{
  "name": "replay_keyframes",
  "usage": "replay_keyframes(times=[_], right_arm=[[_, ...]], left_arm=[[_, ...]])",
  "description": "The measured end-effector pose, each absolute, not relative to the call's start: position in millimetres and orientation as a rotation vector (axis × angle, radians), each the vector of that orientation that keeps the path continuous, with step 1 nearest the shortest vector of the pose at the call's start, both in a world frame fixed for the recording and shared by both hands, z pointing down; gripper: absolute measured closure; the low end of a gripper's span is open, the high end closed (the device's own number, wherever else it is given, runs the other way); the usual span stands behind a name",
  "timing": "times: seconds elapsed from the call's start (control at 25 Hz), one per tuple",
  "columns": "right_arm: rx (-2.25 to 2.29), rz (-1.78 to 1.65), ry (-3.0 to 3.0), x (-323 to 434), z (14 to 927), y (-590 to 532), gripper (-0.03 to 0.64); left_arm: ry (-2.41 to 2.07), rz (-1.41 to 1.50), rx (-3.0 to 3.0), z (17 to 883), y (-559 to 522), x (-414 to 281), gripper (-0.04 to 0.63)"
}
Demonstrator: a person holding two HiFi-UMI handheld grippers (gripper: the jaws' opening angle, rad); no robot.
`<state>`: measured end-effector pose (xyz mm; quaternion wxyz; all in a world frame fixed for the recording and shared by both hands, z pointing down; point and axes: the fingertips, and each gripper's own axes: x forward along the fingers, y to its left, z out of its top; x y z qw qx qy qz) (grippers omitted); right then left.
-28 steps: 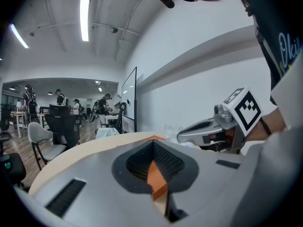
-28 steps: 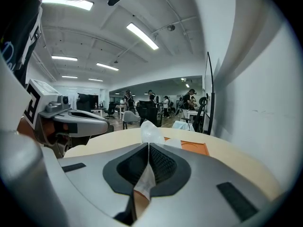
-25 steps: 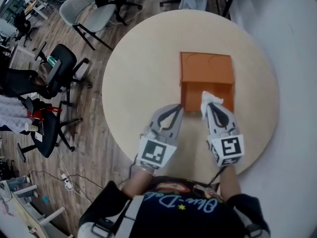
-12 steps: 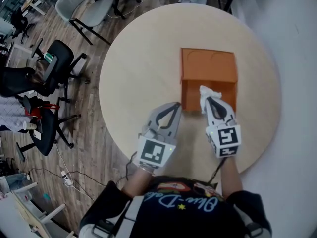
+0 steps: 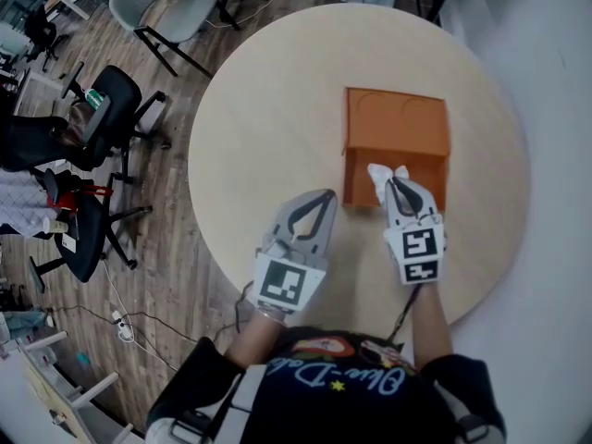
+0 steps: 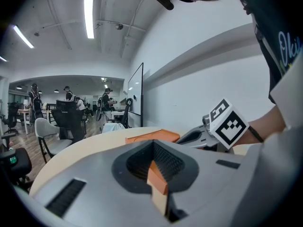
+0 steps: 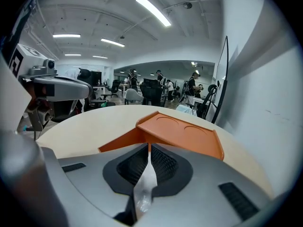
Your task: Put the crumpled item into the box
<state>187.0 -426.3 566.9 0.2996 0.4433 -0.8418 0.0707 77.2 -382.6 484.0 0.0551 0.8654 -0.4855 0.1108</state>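
Head view — right tongs clamp crumpled item, mostly hidden — over box.

The head view is looking steeply down on the round table, while both gripper views are looking low across it toward the shared orange box.
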Motion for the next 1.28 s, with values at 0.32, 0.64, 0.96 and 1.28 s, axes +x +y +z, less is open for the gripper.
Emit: replay_keyframes(times=[0.32,0.64,0.96,1.28], right_arm=[[1.179,0.231,-2.233,187,573,-426,0.613],[1.224,0.237,-2.253,191,559,-423,0.614],[1.298,0.26,-2.331,198,533,-413,0.617],[1.372,0.227,-2.401,197,494,-398,0.617]], left_arm=[[-1.48,0.343,2.631,483,-381,75,0.603],[-1.483,0.344,2.638,477,-378,76,0.603],[-1.483,0.326,2.653,468,-372,81,0.603],[-1.502,0.32,2.687,447,-362,79,0.603]])
